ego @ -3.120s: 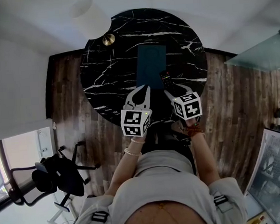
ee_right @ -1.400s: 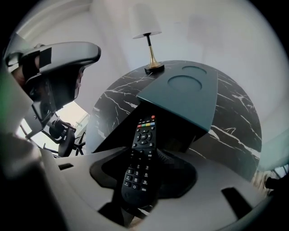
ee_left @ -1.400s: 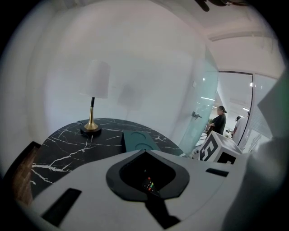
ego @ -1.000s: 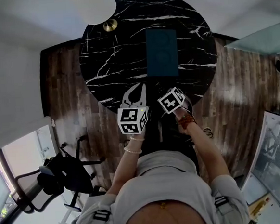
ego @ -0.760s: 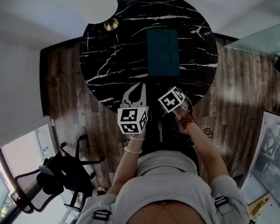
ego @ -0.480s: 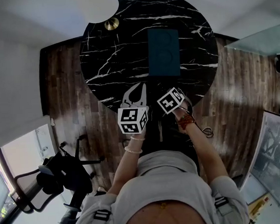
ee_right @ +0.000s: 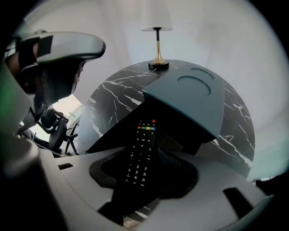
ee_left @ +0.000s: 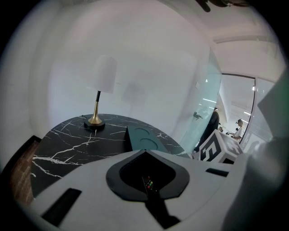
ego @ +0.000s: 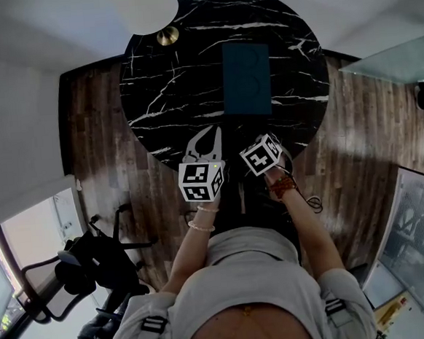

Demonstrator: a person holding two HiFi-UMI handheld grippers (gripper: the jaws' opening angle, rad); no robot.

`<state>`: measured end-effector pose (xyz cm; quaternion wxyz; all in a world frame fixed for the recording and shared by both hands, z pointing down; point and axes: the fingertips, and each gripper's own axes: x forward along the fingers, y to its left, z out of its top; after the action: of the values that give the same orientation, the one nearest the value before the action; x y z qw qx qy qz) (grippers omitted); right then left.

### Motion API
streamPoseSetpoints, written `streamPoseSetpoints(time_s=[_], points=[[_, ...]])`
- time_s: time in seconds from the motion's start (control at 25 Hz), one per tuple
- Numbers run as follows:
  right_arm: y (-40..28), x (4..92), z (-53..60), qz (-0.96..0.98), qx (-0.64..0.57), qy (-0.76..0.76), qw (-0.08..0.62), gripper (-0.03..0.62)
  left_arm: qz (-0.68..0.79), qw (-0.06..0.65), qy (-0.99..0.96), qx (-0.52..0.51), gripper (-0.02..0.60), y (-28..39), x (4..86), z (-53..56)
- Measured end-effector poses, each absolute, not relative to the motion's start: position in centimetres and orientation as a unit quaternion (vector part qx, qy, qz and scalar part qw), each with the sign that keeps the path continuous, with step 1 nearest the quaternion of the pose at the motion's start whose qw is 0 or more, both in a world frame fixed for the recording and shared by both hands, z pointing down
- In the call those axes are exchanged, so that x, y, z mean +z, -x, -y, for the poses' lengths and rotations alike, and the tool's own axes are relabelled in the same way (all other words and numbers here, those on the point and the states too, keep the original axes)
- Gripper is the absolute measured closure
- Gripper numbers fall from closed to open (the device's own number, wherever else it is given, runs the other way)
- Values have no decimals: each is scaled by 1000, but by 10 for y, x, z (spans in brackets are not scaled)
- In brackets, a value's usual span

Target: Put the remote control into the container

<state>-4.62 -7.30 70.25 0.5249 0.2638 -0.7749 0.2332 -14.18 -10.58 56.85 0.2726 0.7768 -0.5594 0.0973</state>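
The black remote control (ee_right: 143, 135), with coloured buttons at its far end, sits lengthwise between the jaws of my right gripper (ee_right: 143, 158), which is shut on it and holds it above the table's near edge. In the head view only that gripper's marker cube (ego: 262, 154) shows, and the remote is hidden under it. The teal container (ego: 246, 78), a box with two round recesses, lies on the round black marble table (ego: 168, 81) just beyond. My left gripper (ego: 210, 131) hovers to the left with its jaw tips together. A thin dark strip with coloured spots shows in its opening (ee_left: 148, 184); what it is I cannot tell.
A brass-footed lamp (ego: 163, 36) with a white shade stands at the table's far left edge. Wood floor surrounds the table. An office chair (ego: 88, 270) stands at the lower left and a glass panel (ego: 394, 70) at the right. People stand far off (ee_left: 238, 128).
Three seconds ago the remote lay on the table beside the container under the right gripper. Now it is off the table, in that gripper, nearer the person. Nothing moved within the last second.
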Motion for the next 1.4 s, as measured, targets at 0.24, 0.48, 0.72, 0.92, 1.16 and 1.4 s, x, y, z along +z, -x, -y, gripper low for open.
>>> streamPoseSetpoints(time_s=[0.24, 0.48, 0.72, 0.92, 1.16, 1.4], points=[[42, 682, 81, 794, 232, -279, 487, 399, 542, 270, -789, 108, 580, 130, 573, 103], [38, 662, 91, 814, 210, -292, 456, 439, 525, 266, -798, 127, 580, 123, 579, 98], [31, 638, 106, 832, 175, -319, 420, 560, 515, 268, -802, 140, 580, 120, 582, 84], [28, 625, 116, 842, 166, -324, 398, 580, 505, 274, -805, 147, 580, 112, 586, 73], [24, 617, 127, 850, 169, -318, 385, 583, 478, 272, -817, 174, 580, 99, 592, 65], [11, 618, 152, 854, 159, -324, 375, 583, 460, 297, -811, 206, 580, 98, 608, 47]])
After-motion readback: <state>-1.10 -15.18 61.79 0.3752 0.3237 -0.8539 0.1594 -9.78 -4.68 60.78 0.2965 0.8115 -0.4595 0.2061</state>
